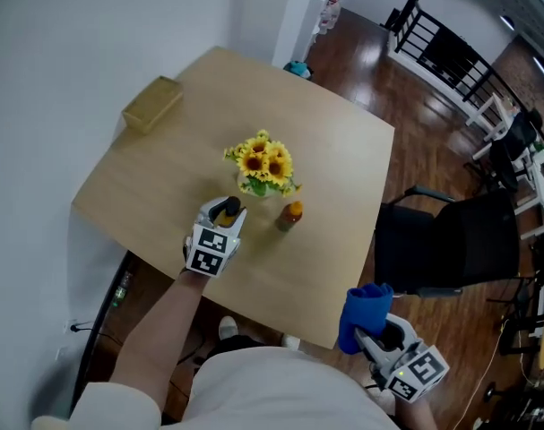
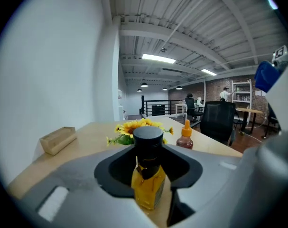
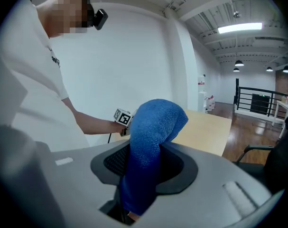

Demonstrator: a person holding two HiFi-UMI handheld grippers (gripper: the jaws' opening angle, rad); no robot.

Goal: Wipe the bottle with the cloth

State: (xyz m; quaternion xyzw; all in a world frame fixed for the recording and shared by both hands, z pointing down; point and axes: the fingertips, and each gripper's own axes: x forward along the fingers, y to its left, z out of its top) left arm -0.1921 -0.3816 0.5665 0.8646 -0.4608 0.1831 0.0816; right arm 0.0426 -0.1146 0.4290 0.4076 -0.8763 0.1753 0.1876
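Head view has our left tool over the desk, toward its near edge and just on the near side of the sunflowers. Its jaws stand narrowly apart and press on both sides of the bottle, a yellow one with a black cap, held upright. We cannot tell whether the bottle's base touches the desk. An orange-capped bottle stands just to its right, apart from it. A box lies at the far left corner. Our right tool is off the desk, beyond its near right corner, clamped on the blue cloth, which rises from the jaws and droops over at the top.
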